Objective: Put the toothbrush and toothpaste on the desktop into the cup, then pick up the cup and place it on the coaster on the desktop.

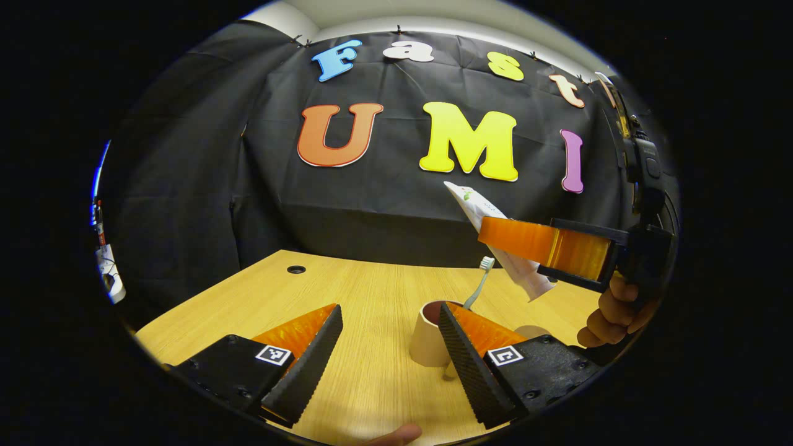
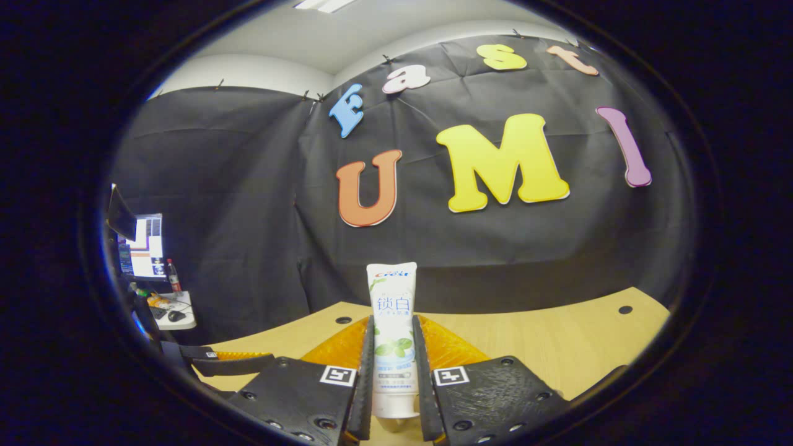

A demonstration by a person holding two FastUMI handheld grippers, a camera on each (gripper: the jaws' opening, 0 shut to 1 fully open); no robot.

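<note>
Counts: one cup (image 1: 427,341), one toothbrush (image 1: 480,282), one toothpaste tube (image 2: 391,334). Toothbrush stands in the cup on the bench (image 1: 347,297), head up. Right gripper (image 2: 393,396) clenched on the tube, both fingers (image 2: 365,378) pressing its sides, held in the air above and right of the cup. Left gripper (image 1: 390,365) released, fingers spread, low over the bench just in front of the cup. Pale disc behind the left gripper's finger, possibly the coaster (image 1: 534,331) – mostly hidden.

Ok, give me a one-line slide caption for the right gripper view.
Right hand-held gripper clamps an upright toothpaste tube above the wooden desktop.
</note>
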